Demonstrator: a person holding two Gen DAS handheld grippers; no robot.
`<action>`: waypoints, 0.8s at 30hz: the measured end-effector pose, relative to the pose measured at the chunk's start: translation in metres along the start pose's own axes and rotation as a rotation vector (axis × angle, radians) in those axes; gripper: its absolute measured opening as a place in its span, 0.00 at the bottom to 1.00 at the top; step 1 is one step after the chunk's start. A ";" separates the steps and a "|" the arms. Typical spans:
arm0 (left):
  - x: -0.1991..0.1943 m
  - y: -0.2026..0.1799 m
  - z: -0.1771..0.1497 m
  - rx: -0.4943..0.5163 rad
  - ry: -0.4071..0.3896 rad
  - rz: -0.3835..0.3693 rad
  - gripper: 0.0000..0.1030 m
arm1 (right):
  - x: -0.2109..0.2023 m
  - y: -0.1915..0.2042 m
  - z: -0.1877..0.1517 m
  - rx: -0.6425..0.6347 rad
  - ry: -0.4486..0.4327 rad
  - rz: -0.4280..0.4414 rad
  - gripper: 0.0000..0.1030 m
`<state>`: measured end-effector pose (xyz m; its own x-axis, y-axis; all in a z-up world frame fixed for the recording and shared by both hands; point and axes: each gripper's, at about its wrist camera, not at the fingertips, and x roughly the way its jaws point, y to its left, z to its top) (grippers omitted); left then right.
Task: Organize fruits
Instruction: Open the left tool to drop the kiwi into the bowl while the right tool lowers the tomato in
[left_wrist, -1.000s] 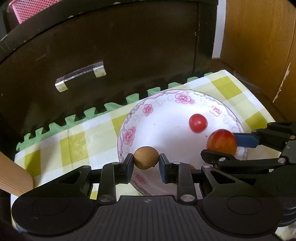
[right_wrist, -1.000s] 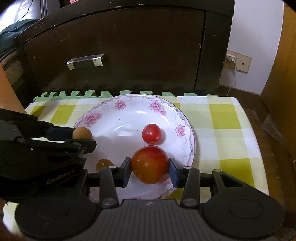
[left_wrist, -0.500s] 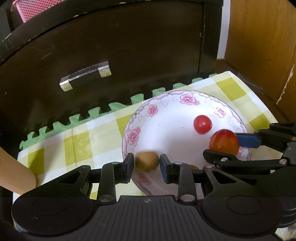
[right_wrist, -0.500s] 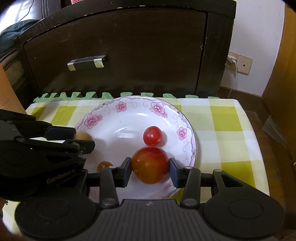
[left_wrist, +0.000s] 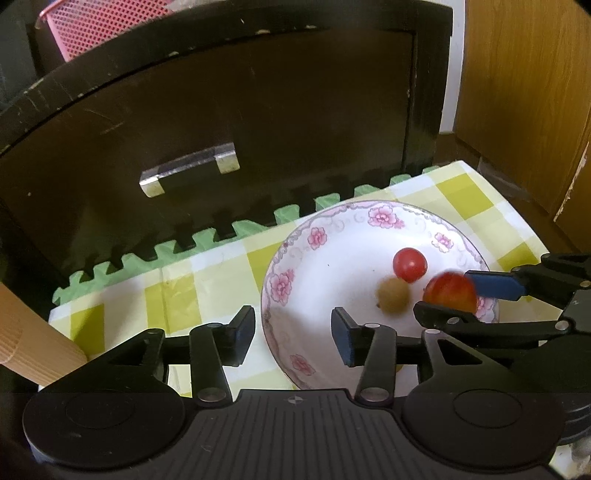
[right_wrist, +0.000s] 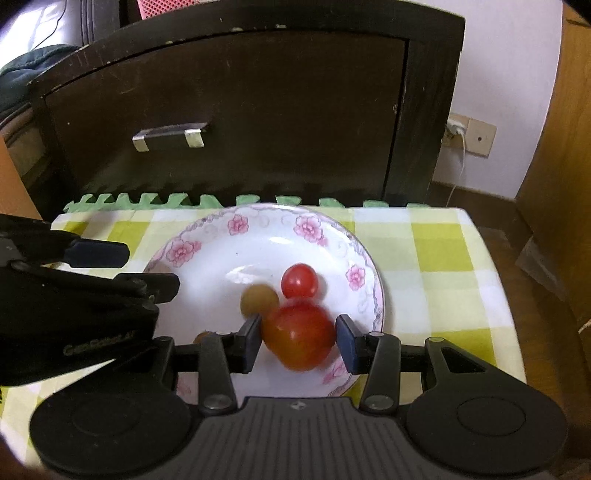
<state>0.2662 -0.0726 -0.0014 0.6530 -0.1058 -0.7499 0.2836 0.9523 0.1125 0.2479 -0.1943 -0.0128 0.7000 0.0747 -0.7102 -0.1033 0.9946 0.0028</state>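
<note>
White porcelain fills my left wrist view: the plate (left_wrist: 295, 363) sits on the checked cloth (left_wrist: 177, 291), and my left gripper (left_wrist: 293, 326) stands wide apart and empty over its near rim. The brown fruit (left_wrist: 393, 299) lies loose in the dish, just beside the small tomato (left_wrist: 409, 264). In my right wrist view, my right gripper (right_wrist: 300, 341) brackets the large tomato (right_wrist: 298, 338); a gap shows at the right pad (right_wrist: 347, 341), so I judge the jaws parted and the tomato resting on the plate. A fourth small fruit (right_wrist: 204, 336) is partly hidden behind the left finger. All visible fruit is on the plate; I judge only withdrawal remains.
</note>
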 end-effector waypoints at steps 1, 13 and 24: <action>-0.001 0.001 0.001 -0.003 -0.002 0.000 0.54 | -0.002 0.000 0.001 -0.003 -0.006 -0.001 0.41; -0.019 0.005 -0.002 -0.008 -0.012 -0.010 0.59 | -0.025 -0.005 0.007 0.030 -0.045 -0.008 0.41; -0.048 0.013 -0.011 -0.023 -0.016 -0.020 0.60 | -0.053 0.007 -0.007 0.018 -0.036 0.019 0.41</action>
<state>0.2308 -0.0515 0.0287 0.6589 -0.1292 -0.7411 0.2805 0.9563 0.0827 0.2052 -0.1918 0.0196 0.7231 0.0962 -0.6840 -0.1046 0.9941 0.0292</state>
